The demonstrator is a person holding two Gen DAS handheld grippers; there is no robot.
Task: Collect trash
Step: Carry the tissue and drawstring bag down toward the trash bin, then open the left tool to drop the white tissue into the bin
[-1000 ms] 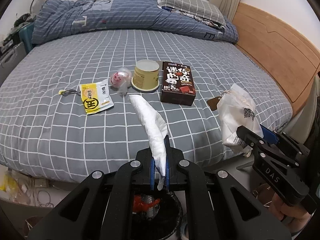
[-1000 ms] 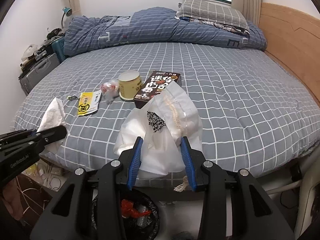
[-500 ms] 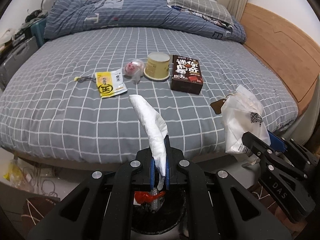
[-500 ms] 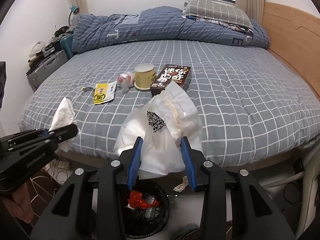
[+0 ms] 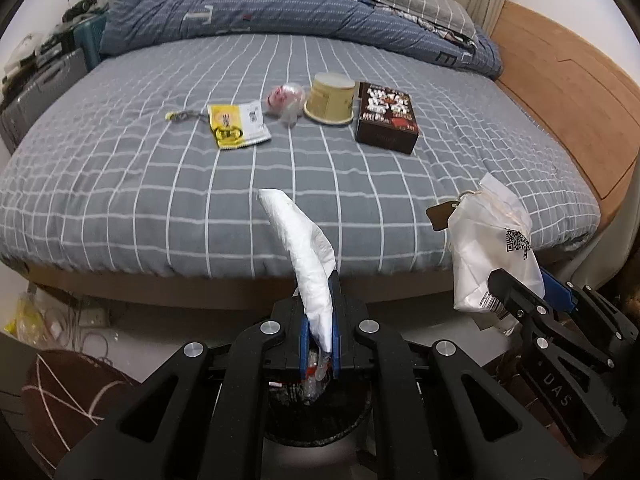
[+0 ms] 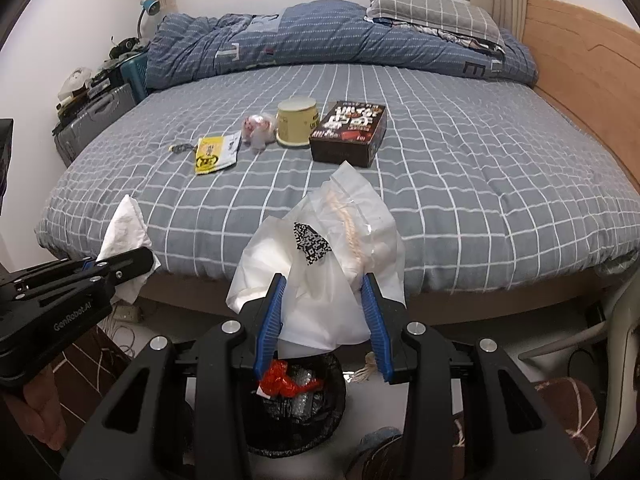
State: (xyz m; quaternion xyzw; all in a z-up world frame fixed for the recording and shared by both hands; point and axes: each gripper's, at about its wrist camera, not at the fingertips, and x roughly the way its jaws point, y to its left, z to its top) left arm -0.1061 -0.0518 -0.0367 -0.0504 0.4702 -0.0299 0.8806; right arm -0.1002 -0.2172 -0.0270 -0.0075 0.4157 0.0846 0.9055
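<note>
My left gripper (image 5: 320,340) is shut on a crumpled white tissue (image 5: 304,256) that sticks up from its blue pads. My right gripper (image 6: 324,320) is shut on a white plastic bag (image 6: 324,264) with a QR label and a string tag. Both hang over a black-lined trash bin (image 6: 298,400) on the floor, with red and clear scraps inside; the same bin (image 5: 316,412) shows below the left pads. On the bed lie a yellow sachet (image 5: 236,128), a pink clear wrapper (image 5: 286,98), a paper cup (image 5: 330,98) and a dark snack box (image 5: 386,118).
The grey checked bed (image 6: 440,184) fills the view ahead, its near edge just past the bin. A rolled blue duvet (image 6: 320,36) and pillow lie at the back, a wooden headboard (image 5: 560,92) on the right. Suitcases (image 6: 96,116) stand at the left wall. A brown rug (image 5: 68,392) covers the floor.
Both grippers have drawn back from the bed and sunk a little toward the floor; the bed looks farther off and the bin shows more fully beneath them. Each grip stays the same.
</note>
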